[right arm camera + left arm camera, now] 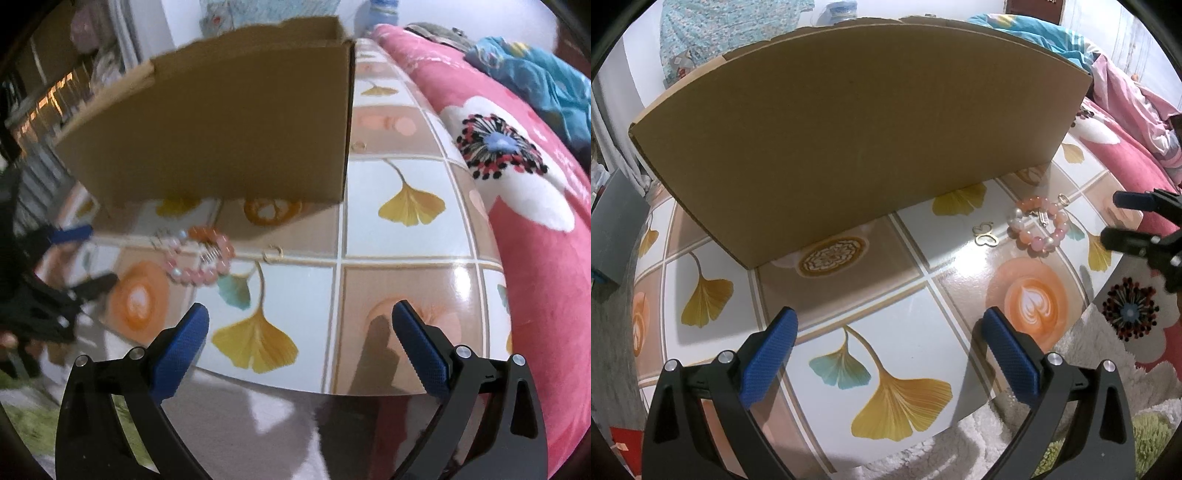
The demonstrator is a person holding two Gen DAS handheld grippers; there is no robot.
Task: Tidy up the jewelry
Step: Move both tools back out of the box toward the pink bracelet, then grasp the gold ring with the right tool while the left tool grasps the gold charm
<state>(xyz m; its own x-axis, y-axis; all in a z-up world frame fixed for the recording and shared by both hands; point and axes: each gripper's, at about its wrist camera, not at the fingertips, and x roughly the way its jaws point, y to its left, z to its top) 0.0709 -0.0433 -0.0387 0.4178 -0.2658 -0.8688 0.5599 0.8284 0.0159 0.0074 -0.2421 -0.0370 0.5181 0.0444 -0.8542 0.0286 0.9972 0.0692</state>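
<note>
Hovering left gripper [888, 325]: it is hanging over the glossy tabletop with ginkgo-leaf and latte-art tiles [923, 302], its blue-padded jaws standing wide apart and gripping nothing.
Hovering right gripper [299, 321]: its blue-padded jaws are likewise spreading wide and holding nothing; in the left wrist view it is showing at the right edge [1115, 218], near the table's right side.
Bracelet: a pink, orange and white beaded bracelet with a small silver charm [1038, 226] is lying flat on the tabletop, ahead and to the right of the left jaws and well apart from them; in the right wrist view [199, 254] it is sitting ahead and to the left of the right jaws, blurred by motion.
Gold pieces: a gold butterfly-shaped open-wire ornament [985, 233] is resting just beside the bracelet on its left; a small gold ring [1063, 199] is lying just beyond the bracelet, close to the box's corner, and is showing to the bracelet's right in the right wrist view [272, 254].
Container: a large brown cardboard box [849, 133] is standing on the tabletop behind the jewelry, its open top facing up; its inside is not showing, so its contents cannot be told.
Surroundings: a pink fleece blanket with flower print [524, 192] is bordering the table's right side.
</note>
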